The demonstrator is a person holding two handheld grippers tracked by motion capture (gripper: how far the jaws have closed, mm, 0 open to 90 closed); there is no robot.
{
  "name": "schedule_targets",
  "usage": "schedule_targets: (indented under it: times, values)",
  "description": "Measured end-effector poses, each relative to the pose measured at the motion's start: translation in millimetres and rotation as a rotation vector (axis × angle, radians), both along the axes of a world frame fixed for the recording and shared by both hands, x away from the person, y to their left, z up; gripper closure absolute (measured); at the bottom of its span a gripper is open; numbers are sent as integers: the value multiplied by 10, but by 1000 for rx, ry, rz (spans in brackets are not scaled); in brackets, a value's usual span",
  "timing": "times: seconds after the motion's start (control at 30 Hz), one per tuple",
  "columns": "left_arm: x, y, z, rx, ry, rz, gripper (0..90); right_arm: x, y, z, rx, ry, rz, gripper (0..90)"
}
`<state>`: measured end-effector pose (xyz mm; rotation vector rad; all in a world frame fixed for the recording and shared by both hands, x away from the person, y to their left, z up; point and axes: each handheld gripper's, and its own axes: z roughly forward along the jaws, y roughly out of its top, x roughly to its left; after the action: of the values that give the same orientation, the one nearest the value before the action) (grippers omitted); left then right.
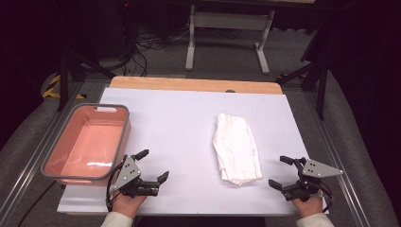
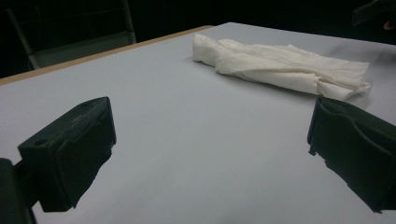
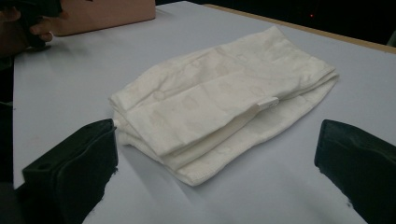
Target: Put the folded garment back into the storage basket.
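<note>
A folded white cloth (image 1: 236, 147) lies flat on the white table top, right of centre. My left gripper (image 1: 152, 165) rests near the front edge, left of the cloth, jaws wide open and empty. In the left gripper view the cloth (image 2: 285, 65) lies ahead and to the right, well beyond the jaws. My right gripper (image 1: 280, 171) sits at the front right, open, pointing at the cloth's near end. In the right gripper view the cloth (image 3: 219, 107) lies just ahead of the open jaws, its near corner close to the left jaw, not gripped.
A pink tub (image 1: 87, 142) with a grey rim stands at the table's left edge, just behind my left gripper. The table's wooden far edge (image 1: 194, 84) borders the white top. Beyond it stand a desk frame (image 1: 229, 33) and dark stands on the floor.
</note>
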<state>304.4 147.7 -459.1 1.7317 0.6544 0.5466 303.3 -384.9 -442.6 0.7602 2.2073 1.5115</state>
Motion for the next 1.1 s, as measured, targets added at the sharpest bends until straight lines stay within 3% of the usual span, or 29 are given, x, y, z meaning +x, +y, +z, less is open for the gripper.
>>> schedule_targets:
  times: [0.5,0.87,1.1]
  values:
    - [4,-21,31,-12,21,-14,15,15,2,-10,4,12,8,3]
    - [92,-163,101,5,51,-72,15,26,0,-29,3,25,-1,9]
    - [199,-286,185,-8,68,-113,15,38,-16,-41,17,37,-6,8]
